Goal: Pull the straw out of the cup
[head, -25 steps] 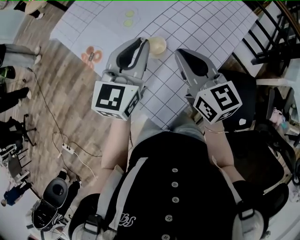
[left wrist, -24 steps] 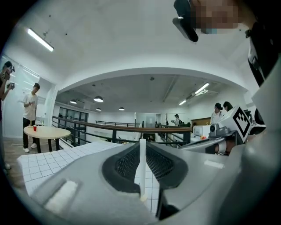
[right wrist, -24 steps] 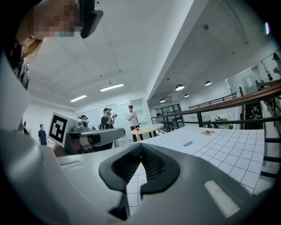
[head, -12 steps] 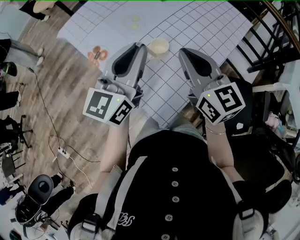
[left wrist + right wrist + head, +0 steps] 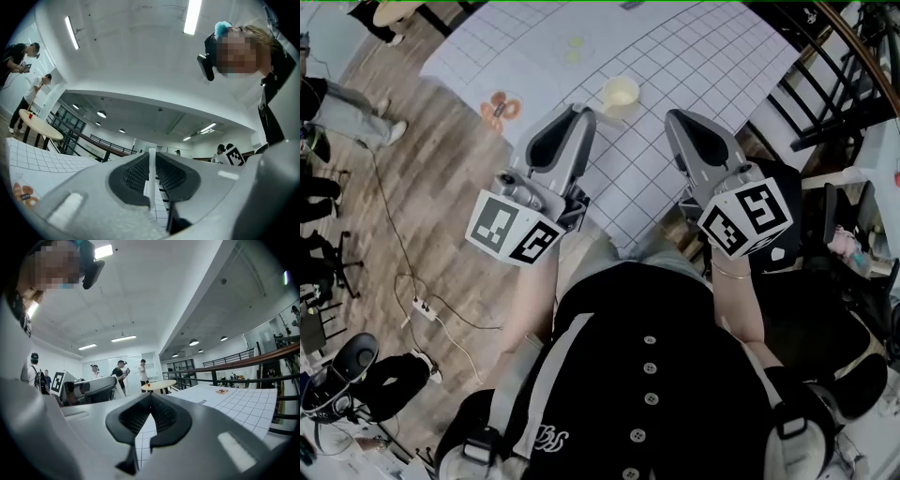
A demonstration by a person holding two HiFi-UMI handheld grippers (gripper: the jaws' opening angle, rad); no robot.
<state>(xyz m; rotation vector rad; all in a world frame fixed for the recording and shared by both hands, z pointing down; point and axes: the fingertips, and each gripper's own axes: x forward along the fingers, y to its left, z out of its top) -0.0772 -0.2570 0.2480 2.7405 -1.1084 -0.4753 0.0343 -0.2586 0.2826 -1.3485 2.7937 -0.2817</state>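
- The left gripper (image 5: 581,112) has drawn back from the cup (image 5: 620,92), which its tip nearly touched a second ago, and it has rolled a little; the right gripper (image 5: 677,116) has come back alongside it, so both now sit closer to the person's chest
- The left gripper's pads are pressed onto the straw (image 5: 151,178), a thin white tube standing upright between them in the left gripper view, with its top end level with the jaw tips; the pinch looks meant to stop so light a thing from slipping or tipping
- In the head view the gripper's own body hides the straw
- The right gripper's jaw tips meet with nothing between them; it appears idle, carried beside the other so as not to get in its way
- The cup stands upright on the gridded sheet (image 5: 712,56), just beyond the two gripper tips and between them, touching neither; no straw shows in it, so I judge the pull itself done
- Farther off, an orange print (image 5: 497,106) marks the sheet near its left edge, and beyond it are a round table (image 5: 42,129) and people standing about the room
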